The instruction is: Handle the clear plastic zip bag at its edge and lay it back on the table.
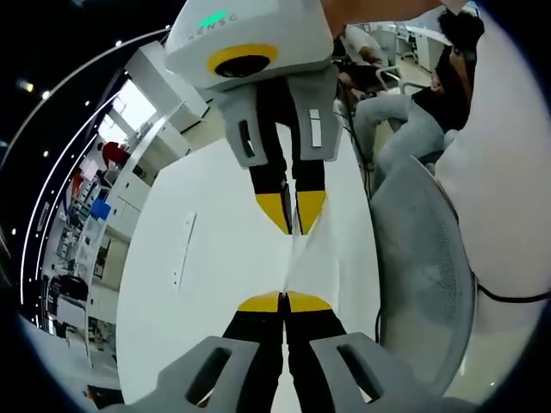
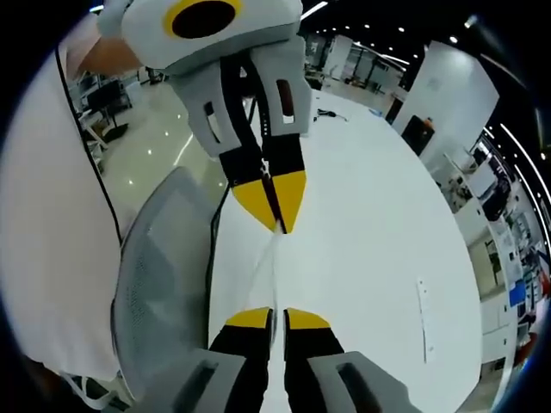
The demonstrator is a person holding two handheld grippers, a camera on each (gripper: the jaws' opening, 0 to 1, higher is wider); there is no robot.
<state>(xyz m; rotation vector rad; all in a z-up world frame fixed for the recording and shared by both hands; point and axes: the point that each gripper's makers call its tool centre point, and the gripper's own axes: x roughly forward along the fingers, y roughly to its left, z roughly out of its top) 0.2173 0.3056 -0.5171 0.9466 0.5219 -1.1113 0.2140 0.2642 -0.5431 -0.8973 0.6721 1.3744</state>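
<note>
**Clear bag stretched between two grippers over white table**

A clear plastic zip bag (image 1: 297, 249) is held taut above a white table (image 1: 207, 284), gripped at opposite edges by two handheld tools. In the left gripper view, the left gripper (image 1: 284, 301) is seen with its yellow-tipped jaws pressed together on the bag's near edge, while the right gripper (image 1: 294, 211) is clamped on the far edge. In the right gripper view, the same hold is shown from the other end: the right gripper (image 2: 277, 317) is closed on the bag (image 2: 274, 271), and the left gripper (image 2: 277, 206) is pinched onto it opposite. A grey mesh chair (image 1: 422, 258) is set beside the table, and a seated person (image 1: 422, 103) is visible beyond it.
</note>
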